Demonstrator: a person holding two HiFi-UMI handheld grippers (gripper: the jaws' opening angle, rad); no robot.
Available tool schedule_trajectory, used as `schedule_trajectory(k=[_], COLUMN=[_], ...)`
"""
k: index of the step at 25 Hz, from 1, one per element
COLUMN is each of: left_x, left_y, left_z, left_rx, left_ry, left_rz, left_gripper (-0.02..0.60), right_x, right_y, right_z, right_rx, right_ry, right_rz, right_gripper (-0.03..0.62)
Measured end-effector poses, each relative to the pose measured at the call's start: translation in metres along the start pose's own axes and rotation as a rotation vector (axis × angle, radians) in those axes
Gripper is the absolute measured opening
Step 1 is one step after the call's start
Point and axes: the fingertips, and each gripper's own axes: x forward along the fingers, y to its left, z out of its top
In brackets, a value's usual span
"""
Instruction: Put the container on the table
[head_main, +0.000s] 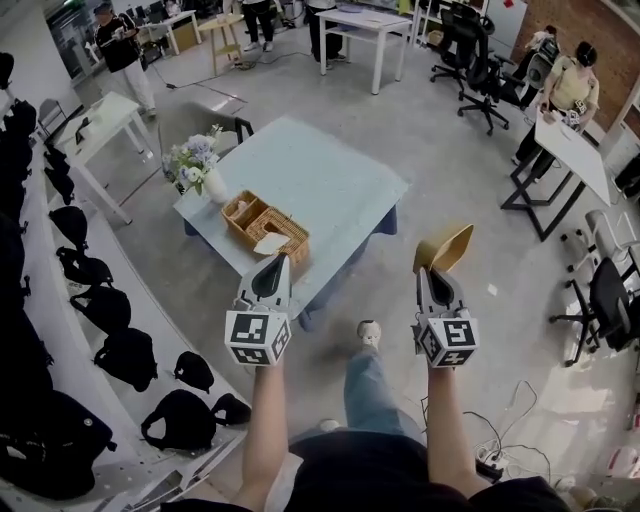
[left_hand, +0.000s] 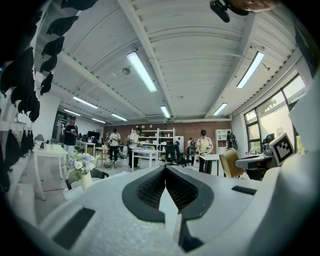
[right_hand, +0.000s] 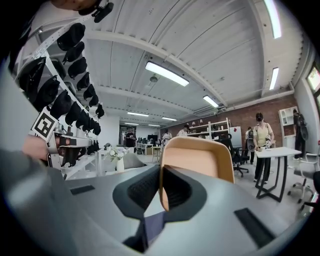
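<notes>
Both right gripper (right_hand: 161, 175) jaws pinch the container (right_hand: 200, 160) wall.

**Head view.** Vase of flowers (head_main: 197, 165) stands just beside a divided wicker basket (head_main: 262, 222); white paper (head_main: 270, 243) lies in the basket's near end. Left: white shelf (head_main: 152, 322) carrying rows of black caps (head_main: 128, 355). Upper right: black office chairs (head_main: 478, 65); a person (head_main: 572, 85) stands at a white desk (head_main: 575, 150). Lower right: cables (head_main: 505, 425) on the floor.

Open-plan office lab: white desks (head_main: 365, 22), swivel chairs (head_main: 478, 72), shelving (left_hand: 160, 136), brick wall (head_main: 590, 22).
</notes>
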Motion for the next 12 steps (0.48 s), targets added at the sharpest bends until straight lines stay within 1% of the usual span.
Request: schedule_trajectory(k=[5,8,12], left_x=[0.076,0.131,0.201], left_y=[0.027,0.045,0.065], left_z=[-0.006,-0.003,0.004], left_rx=[-0.010,-0.024,-0.048], left_ry=[0.022,0.023,0.033], left_rz=[0.066,0.116,0.178], left_gripper=[0.008,0.008,0.008], right_x=[0.089,0.153,0.233], right_y=[-0.034,-0.063,-0.100], right_z=[0.000,0.008,0.009], right_rx=[-0.009,-0.010,-0.004], right_ry=[0.012,0.017,0.056], right_rz=[0.057,0.099,0.153], right_gripper=[0.018,0.018,0.018])
